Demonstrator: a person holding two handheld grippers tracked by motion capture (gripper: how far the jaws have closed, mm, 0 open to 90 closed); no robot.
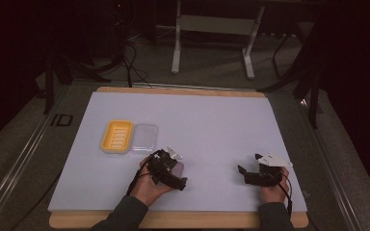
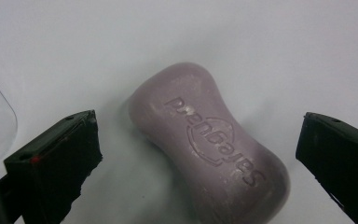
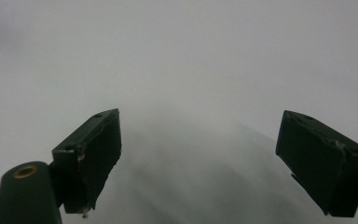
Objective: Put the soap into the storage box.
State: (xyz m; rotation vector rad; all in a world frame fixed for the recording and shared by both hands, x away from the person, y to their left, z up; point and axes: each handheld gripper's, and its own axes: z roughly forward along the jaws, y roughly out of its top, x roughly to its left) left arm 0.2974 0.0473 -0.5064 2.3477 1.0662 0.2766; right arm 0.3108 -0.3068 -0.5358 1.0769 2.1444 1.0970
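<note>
The left claw stands wide open, jaws either side of a purple soap bar lying flat on the white surface, touching neither. Its hand reaches in low, just beside the yellow soap dish. The right claw rests released, holding nothing.

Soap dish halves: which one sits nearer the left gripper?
The clear half, not the yellow ribbed tray. The clear one lies on the tray's right, closest to the left gripper, whose open jaws flank the purple soap bar.
</note>
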